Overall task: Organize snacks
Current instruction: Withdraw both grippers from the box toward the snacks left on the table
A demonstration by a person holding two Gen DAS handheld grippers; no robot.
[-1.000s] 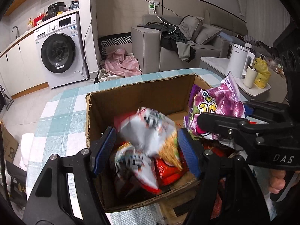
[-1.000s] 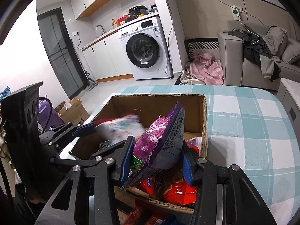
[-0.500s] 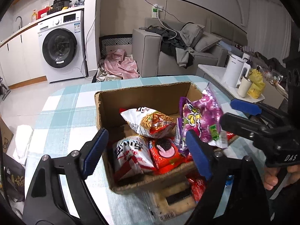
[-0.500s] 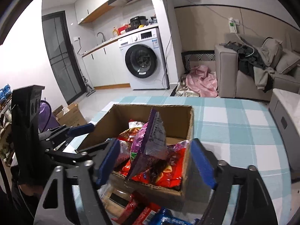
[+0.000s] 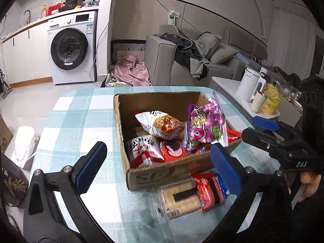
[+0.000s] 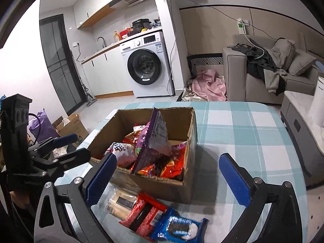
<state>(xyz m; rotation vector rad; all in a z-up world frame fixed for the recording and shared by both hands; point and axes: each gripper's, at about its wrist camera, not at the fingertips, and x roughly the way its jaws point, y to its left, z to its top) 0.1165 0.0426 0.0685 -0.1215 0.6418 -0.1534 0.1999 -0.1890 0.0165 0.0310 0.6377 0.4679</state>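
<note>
A cardboard box point(image 5: 162, 175) point(image 6: 174, 184) on the checked table holds several snack bags. A purple bag point(image 5: 206, 127) point(image 6: 156, 139) stands on edge at its right side, and a white noodle bag point(image 5: 160, 123) lies in the middle. In front of the box lie a clear cracker pack point(image 5: 178, 199) point(image 6: 121, 201), a red pack point(image 5: 210, 190) point(image 6: 144, 216) and a blue cookie pack point(image 6: 178, 229). My left gripper point(image 5: 158, 168) is open and empty, near the box's front. My right gripper point(image 6: 170, 178) is open and empty, above the loose packs; it also shows in the left wrist view point(image 5: 261, 129).
The table point(image 6: 243, 133) has a teal checked cloth. A side table with a white kettle point(image 5: 248, 86) and cup stands to the right. A sofa point(image 5: 182, 68) and washing machine point(image 5: 70, 48) are behind. Boxes and bags lie on the floor at left.
Both grippers let go of their bags, opened wide and pulled back from the box. The noodle bag and the purple bag now rest in the box.
</note>
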